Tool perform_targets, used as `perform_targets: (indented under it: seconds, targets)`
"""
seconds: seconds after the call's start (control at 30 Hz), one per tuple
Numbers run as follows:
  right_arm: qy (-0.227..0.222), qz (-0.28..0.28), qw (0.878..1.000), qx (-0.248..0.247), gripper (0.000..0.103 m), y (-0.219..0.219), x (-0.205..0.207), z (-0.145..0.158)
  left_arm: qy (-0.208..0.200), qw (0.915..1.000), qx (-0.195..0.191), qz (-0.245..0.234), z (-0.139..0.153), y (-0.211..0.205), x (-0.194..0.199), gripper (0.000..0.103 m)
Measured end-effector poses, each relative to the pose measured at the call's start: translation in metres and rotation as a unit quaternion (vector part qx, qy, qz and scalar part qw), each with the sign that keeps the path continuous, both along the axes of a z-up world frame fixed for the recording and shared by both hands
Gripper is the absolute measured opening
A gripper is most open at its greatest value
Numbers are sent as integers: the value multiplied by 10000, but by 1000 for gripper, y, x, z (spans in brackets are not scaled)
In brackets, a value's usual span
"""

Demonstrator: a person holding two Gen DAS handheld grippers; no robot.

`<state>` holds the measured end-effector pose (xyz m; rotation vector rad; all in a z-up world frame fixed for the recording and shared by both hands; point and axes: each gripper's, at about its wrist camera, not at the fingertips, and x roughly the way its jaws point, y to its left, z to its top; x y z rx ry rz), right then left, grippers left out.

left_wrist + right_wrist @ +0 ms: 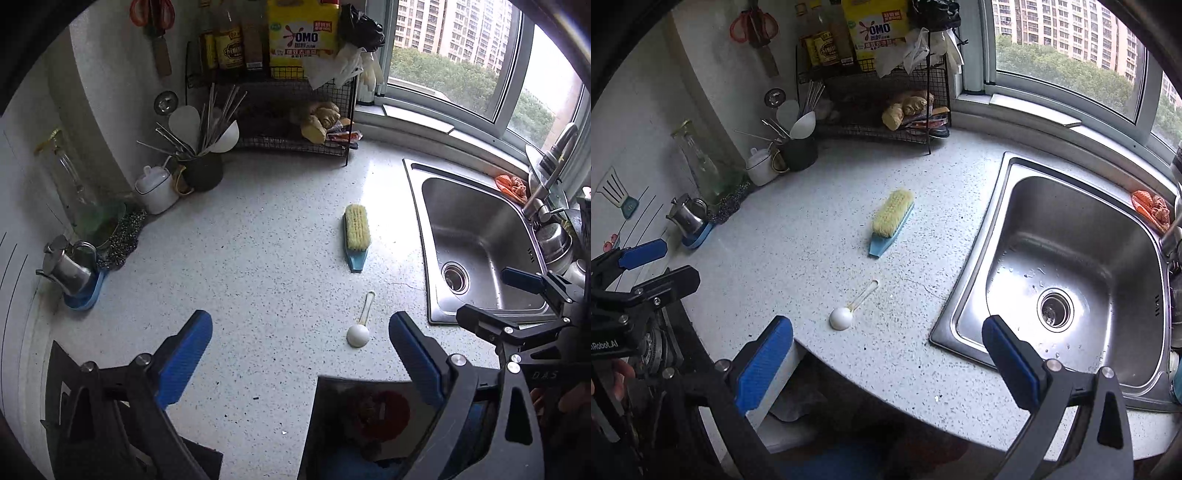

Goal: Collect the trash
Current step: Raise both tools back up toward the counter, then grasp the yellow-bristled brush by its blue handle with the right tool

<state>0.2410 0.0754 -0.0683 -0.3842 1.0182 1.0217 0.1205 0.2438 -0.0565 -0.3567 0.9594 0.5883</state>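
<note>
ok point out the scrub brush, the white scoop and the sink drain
scrub brush (891, 213), right wrist view, on the yellow bristles
white scoop (840, 318), right wrist view, on the round bowl
sink drain (1055, 308), right wrist view, on the strainer

- Your left wrist view looks down from above the speckled white stone table (258, 258), facing the window corner.
- Your right wrist view sits further right, over the steel sink (1071, 258).
- Both share the yellow-bristled blue brush (357, 230) (892, 218).
</note>
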Motion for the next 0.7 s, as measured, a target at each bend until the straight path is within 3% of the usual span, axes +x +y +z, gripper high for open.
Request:
perform_targets:
  seconds: [0.03,0.33,0.7]
  targets:
    - [39,14,10000,-21,102,10,3,-2,-9,10000,-52,-7,-2,9,3,103]
    - [382,-65,9984,-401,102,85,32,-29,279,9989,-369,-32,-34,77,33,103]
    - [776,-234,9924,-925,102,141,62,-71,779,9930,-859,-207,-86,133,63,103]
